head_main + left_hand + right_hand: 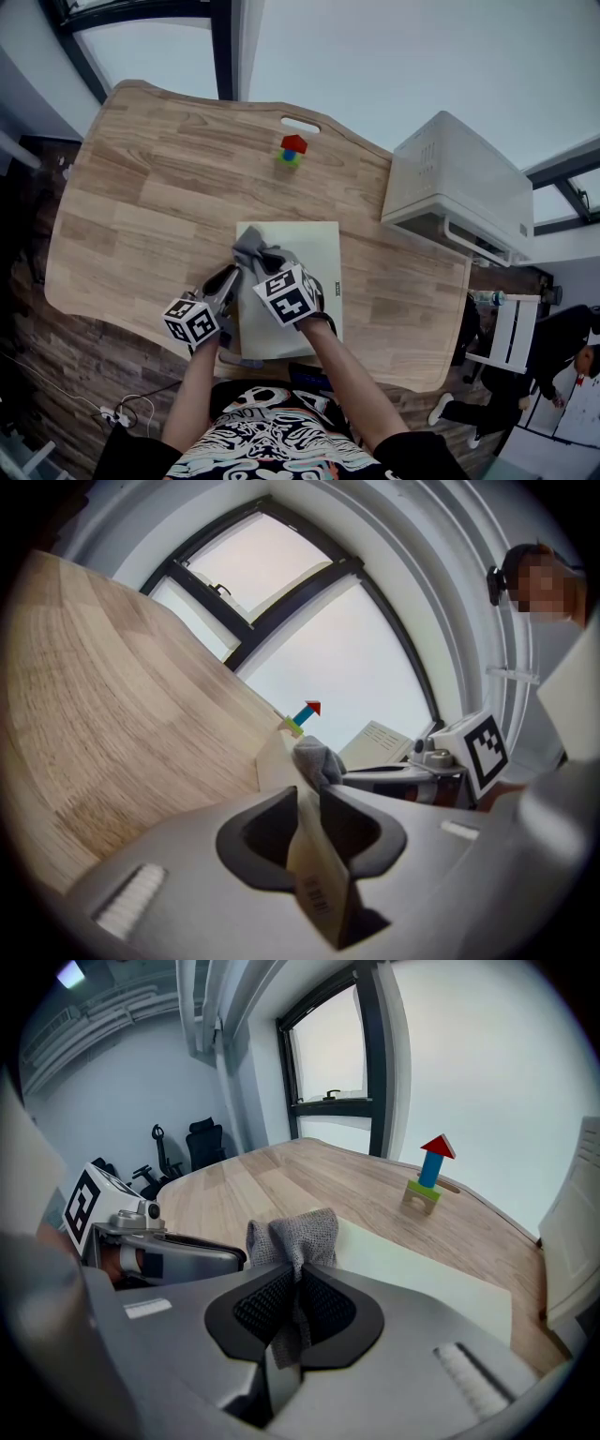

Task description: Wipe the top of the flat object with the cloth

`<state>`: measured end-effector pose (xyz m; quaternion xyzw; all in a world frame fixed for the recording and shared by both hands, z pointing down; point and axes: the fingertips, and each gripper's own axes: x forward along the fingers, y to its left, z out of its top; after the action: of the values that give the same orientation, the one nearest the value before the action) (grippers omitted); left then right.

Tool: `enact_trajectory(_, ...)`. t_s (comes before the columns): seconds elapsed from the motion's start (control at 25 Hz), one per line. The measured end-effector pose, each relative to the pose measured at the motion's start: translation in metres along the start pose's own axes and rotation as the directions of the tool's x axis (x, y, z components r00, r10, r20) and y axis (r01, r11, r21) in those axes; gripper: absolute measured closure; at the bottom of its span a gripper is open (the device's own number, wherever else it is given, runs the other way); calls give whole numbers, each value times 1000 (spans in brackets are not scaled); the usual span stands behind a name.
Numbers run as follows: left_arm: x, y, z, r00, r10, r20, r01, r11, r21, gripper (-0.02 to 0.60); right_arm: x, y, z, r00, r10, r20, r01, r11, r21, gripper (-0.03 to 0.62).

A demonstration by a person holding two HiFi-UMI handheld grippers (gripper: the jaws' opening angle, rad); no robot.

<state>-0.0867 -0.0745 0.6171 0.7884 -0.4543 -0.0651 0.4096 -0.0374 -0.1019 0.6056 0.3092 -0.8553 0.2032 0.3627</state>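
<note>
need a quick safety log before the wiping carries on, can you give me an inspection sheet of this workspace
surface: wooden table, no spills seen
job's things: cream flat board lies on the near table; grey cloth bunched on it
clutter: block tower near far edge; white appliance at right
grippers: left gripper fingers clamp the board's edge; right gripper fingers clamp the cloth
cables: cables on the floor, lower left
surroundings: windows; person at right

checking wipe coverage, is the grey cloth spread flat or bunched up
Bunched up: the cloth stands as a crumpled tuft pinched in the right gripper, over the cream board, not spread flat.
</note>
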Motion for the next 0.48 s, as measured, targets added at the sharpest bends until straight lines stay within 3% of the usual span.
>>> enact_trajectory(0.48, 0, 0, 1, 1000, -4, 0, 4, 1000, -3, 448, -4, 4, -6, 1000, 2, -4, -2, 1000, 1, 574)
